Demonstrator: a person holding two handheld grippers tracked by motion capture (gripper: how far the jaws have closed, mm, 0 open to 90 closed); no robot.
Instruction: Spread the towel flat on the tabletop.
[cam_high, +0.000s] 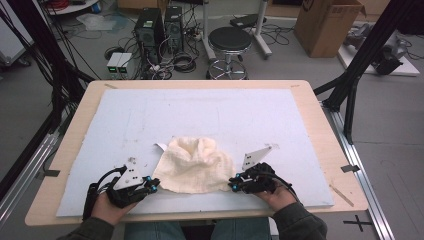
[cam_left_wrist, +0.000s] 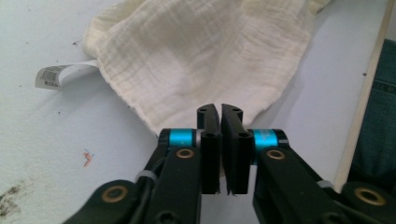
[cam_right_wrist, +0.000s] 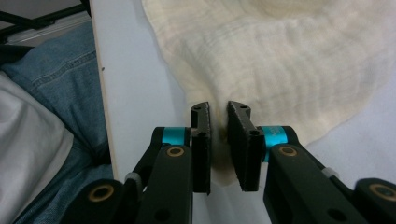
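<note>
High view placed the cream muslin cloth (cam_high: 196, 165) on the pale blue mat (cam_high: 150, 120), near the person's edge of the table (cam_high: 320, 125) and directly between the two grippers. The left gripper (cam_high: 154, 185) sat at the cloth's near left corner and the right gripper (cam_high: 233, 184) at its near right corner, so both were about equally near; each pointed inward toward the fabric.

Left gripper view showed the left jaws parted by only a thin slit, with the cloth's corner lying just ahead of the tips and no fabric visibly pinched. Right gripper view showed the right jaws slightly wider apart, straddling the cloth's edge, which ran down between them; the pads did not appear to press on it.

The cloth lay bunched rather than flat, with a raised fold at its far side and a broad, roughly straight near hem running left to right between the grippers. Its weave was crinkled and soft-looking. A white printed label (cam_left_wrist: 58, 74) projected from its far left edge. The material would likely slump wherever it was unsupported.
</note>
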